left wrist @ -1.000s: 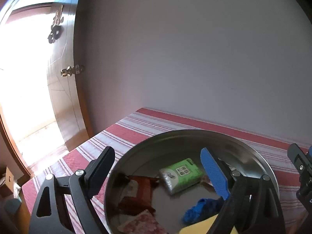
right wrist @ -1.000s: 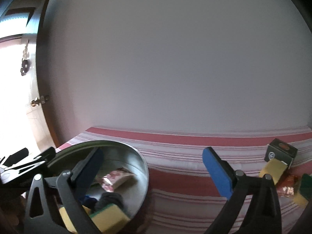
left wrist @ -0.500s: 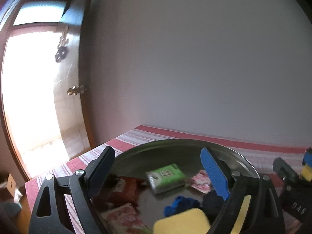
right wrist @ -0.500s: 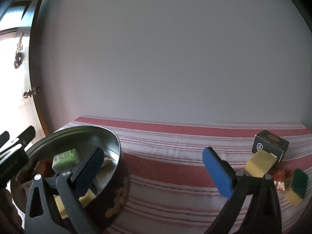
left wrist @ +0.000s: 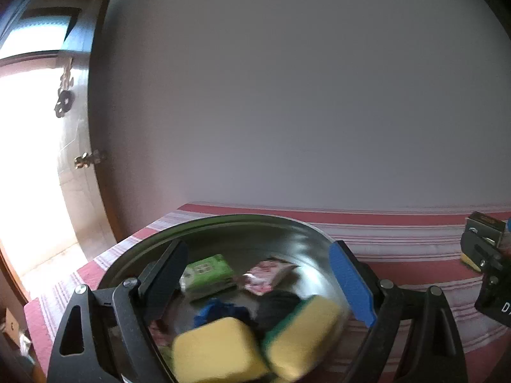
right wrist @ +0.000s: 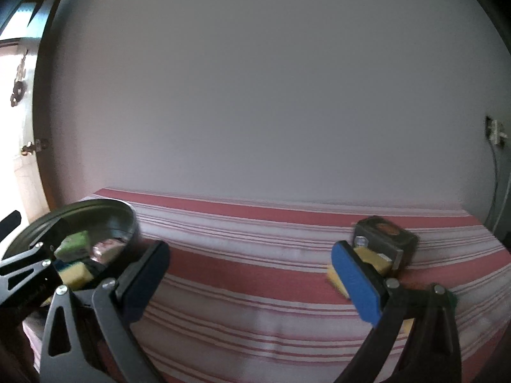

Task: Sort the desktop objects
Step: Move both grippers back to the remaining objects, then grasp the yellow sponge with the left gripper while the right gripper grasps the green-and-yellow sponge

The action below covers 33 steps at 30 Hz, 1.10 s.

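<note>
So the metal bowl sits at the left end of the bench, which has a red and white striped cloth on it. Inside the bowl there's a green tissue pack, a pink wrapped packet, something blue and crumpled and two yellow sponges, at least one with a green scrub side. It's all a bit blurry up close

The left tongs are spread wide right over the bowl, with the sponges between the jaws but nothing pressed by either pad. The right tongs are also wide and empty, hanging over bare cloth in the middle of the bench

Over at the right end there's a dark little box with another yellow sponge touching its front, just behind the blue pad of the right tongs. Plain pale wall behind, open wooden door on the left with bright light coming through
</note>
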Each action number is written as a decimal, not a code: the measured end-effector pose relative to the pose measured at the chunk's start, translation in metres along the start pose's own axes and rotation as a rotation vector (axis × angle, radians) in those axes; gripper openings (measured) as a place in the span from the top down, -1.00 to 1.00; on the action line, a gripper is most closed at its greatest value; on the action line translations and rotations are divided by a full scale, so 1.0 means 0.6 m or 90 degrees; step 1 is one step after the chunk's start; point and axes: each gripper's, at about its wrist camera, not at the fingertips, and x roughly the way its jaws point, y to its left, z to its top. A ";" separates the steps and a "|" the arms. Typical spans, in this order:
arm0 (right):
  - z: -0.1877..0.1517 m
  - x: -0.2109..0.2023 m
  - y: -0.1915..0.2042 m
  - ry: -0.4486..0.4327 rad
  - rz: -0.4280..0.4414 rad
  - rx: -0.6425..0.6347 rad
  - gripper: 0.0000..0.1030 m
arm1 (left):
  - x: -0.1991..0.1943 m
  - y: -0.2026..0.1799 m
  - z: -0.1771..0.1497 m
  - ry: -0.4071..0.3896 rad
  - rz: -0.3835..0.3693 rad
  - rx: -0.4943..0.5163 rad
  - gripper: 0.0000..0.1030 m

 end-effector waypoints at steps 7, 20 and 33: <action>-0.009 -0.024 -0.072 0.005 -0.049 0.008 -0.99 | -0.019 -0.066 0.000 -0.001 -0.056 0.052 -0.77; -0.026 -0.068 -0.267 0.041 -0.165 0.083 -0.99 | -0.014 -0.217 -0.003 0.069 -0.176 0.153 -0.77; -0.037 -0.011 -0.301 0.178 -0.062 0.090 -0.99 | 0.039 -0.367 -0.014 0.192 -0.236 0.256 -0.77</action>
